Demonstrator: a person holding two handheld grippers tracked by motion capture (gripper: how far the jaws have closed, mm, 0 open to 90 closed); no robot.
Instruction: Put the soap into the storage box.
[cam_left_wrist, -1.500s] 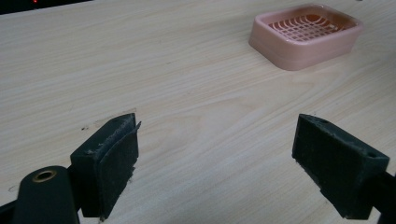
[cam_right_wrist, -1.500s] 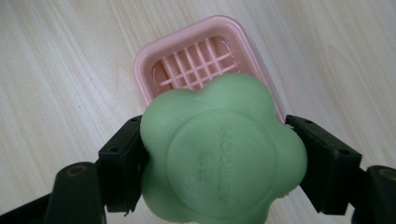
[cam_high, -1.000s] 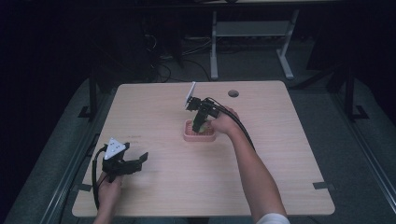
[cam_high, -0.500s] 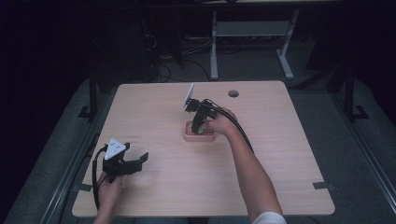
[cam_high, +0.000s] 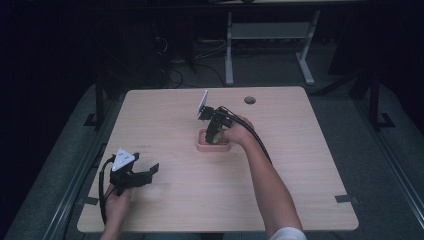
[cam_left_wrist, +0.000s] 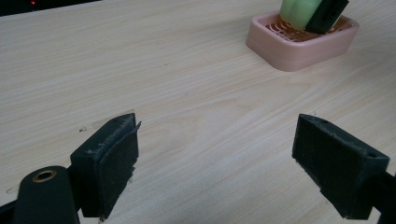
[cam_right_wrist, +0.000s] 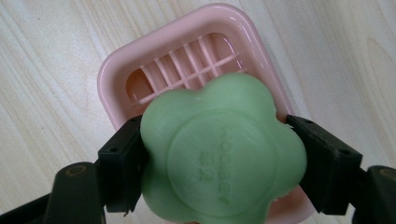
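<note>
High view: right gripper (cam_high: 214, 134) stands over the pink dish (cam_high: 213, 145) mid-table; left gripper (cam_high: 131, 176) idles at 8 o'clock. Left gripper view: jaws wide apart, empty. Right gripper view: jaws clamp the green soap (cam_right_wrist: 219, 154) just above the dish; release seems left.

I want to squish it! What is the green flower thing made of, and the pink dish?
The green flower looks like soap: matte and waxy, with stamped letters. The pink dish looks like hard plastic: smooth, glossy, with moulded slats. Both are guesses from looks.
</note>
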